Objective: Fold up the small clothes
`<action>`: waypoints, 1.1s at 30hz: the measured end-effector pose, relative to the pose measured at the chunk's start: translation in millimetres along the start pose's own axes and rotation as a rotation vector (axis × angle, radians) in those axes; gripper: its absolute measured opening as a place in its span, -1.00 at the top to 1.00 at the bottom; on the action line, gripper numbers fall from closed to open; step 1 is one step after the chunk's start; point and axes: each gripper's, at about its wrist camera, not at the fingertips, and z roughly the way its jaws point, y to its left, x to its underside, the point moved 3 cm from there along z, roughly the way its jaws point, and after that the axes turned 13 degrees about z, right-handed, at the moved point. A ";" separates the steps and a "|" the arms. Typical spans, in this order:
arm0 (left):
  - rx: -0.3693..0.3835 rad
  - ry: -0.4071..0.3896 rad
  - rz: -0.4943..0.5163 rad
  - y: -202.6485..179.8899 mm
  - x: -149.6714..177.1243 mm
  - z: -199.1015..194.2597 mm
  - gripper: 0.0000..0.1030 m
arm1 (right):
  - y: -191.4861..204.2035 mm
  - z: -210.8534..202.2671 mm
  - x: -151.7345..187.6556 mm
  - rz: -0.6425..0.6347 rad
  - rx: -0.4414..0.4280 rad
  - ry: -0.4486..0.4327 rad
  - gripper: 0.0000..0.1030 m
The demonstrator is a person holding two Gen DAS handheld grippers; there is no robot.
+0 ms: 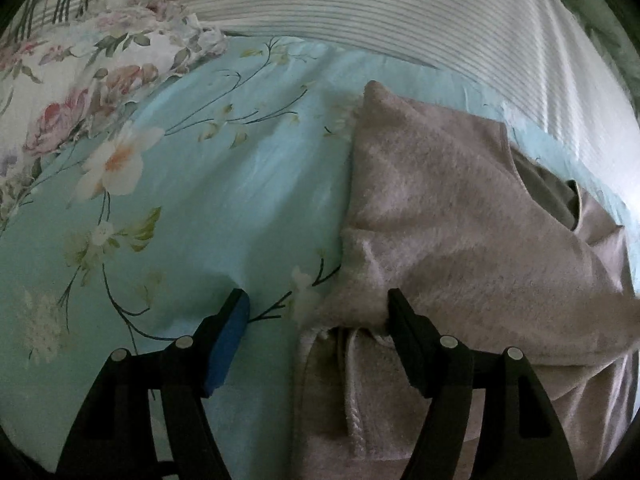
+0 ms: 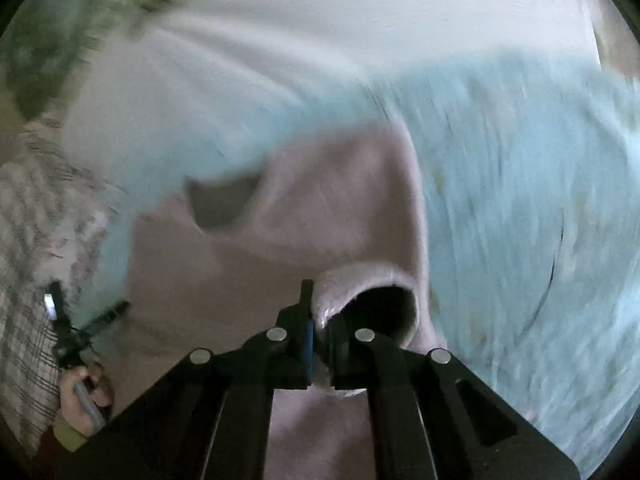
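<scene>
A fuzzy pale pink small garment (image 1: 460,220) lies on the light blue floral bedsheet (image 1: 224,184), partly folded, with its neck opening at the right. My left gripper (image 1: 318,312) is open and low over the garment's left edge; its right finger rests against the cloth and its blue-padded left finger is over the sheet. In the blurred right wrist view, my right gripper (image 2: 320,332) is shut on a sleeve cuff of the pink garment (image 2: 304,216), which curls open beside the fingers. The left gripper (image 2: 76,328) shows at the far left.
A white striped blanket (image 1: 380,12) lies along the far side of the bed. A rose-patterned pillow (image 1: 60,80) sits at the upper left. The person's hand (image 2: 84,392) and checked cloth (image 2: 28,264) show at the left of the right wrist view.
</scene>
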 end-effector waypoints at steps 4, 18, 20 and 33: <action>0.005 -0.008 -0.005 2.1 0.1 2.5 -0.40 | -10.8 1.5 -4.6 -0.069 0.022 0.033 0.76; -0.002 -0.008 -0.004 0.7 0.9 2.8 -0.43 | -14.5 22.8 17.3 -0.018 -0.008 0.205 0.74; 0.004 -0.005 -0.008 1.7 0.7 3.2 -0.44 | -30.9 54.6 30.0 -0.016 0.119 0.286 0.74; 0.152 -0.014 0.026 -0.2 42.5 -67.7 -0.43 | -52.4 -54.5 56.9 0.100 0.046 0.173 0.10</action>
